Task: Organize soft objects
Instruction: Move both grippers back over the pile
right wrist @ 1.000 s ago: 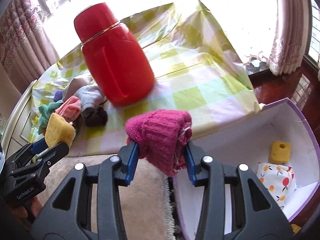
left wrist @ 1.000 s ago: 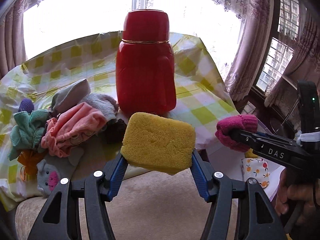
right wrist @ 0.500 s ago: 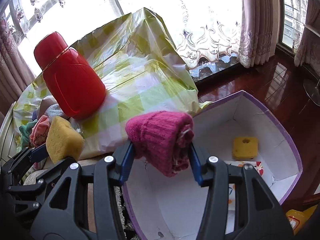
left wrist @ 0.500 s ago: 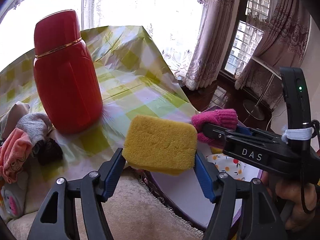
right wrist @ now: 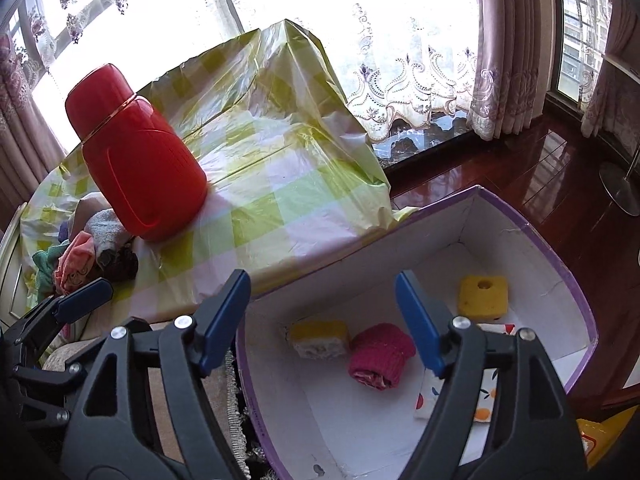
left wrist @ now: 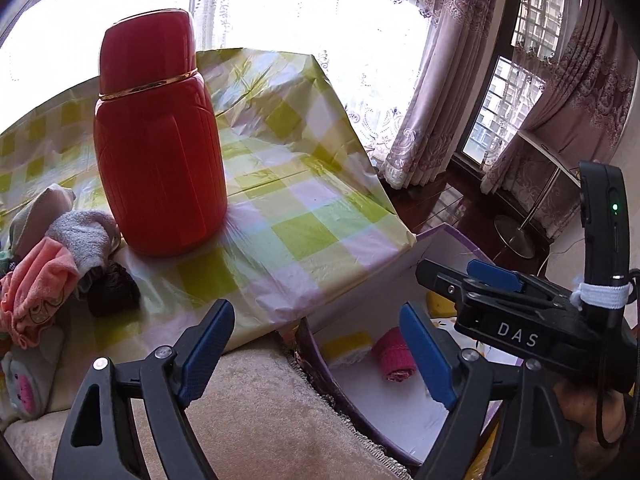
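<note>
Opened both tools' jaws just now, nothing left between them. Dropped yellow sponge [right wrist: 319, 338] from left tool [left wrist: 316, 350] and pink knitted roll [right wrist: 380, 356] from right tool [right wrist: 322, 320] onto box [right wrist: 560, 276] floor, side by side near its left wall.

Red flask [left wrist: 158, 152] upright on checked cloth [left wrist: 304, 216] (plastic, perhaps); curtains [left wrist: 440, 80] behind.

My jaws have just been opening; my left gripper [left wrist: 316, 350] stands empty at lower centre. The yellow sponge [left wrist: 347, 347] and pink knit roll [left wrist: 394, 356] lie in the purple-rimmed box [left wrist: 316, 364], lower right. A red flask [left wrist: 158, 140] stands upper left.
</note>
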A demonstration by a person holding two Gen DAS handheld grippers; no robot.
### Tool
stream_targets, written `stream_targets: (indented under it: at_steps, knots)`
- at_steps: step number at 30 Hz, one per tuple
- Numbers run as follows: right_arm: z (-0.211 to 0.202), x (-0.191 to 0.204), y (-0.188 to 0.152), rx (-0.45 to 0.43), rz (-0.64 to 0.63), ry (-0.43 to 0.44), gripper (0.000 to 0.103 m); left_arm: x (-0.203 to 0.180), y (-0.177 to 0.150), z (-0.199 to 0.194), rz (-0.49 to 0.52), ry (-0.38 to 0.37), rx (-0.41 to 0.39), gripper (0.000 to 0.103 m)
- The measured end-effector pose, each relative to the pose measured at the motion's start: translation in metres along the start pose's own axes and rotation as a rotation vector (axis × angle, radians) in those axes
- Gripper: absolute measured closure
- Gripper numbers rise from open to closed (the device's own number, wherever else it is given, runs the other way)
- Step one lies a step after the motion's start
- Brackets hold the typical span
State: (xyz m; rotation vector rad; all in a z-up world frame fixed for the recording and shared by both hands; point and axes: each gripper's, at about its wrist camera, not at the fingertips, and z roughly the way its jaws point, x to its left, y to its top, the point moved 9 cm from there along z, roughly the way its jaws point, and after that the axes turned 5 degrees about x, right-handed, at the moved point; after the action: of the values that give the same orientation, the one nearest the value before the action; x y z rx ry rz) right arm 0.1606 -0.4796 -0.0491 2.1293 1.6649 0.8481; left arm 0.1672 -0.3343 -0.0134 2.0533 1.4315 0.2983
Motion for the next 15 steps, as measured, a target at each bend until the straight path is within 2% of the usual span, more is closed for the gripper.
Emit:
stream_targets:
  at_steps: [4, 9, 15]
  knots:
    - [0.002, 0.013, -0.002, 0.010, -0.019, 0.018, 0.024, 0.021, 0.000, -0.012, -0.041, 0.046, -0.042, 0.017]
    - [0.005, 0.041, -0.006, 0.024, -0.061, 0.057, 0.024, 0.056, -0.004, -0.039, -0.052, 0.108, -0.135, 0.017]
    - [0.010, 0.094, -0.012, 0.049, -0.135, 0.111, 0.024, 0.125, -0.024, -0.069, -0.196, 0.133, -0.160, 0.017]
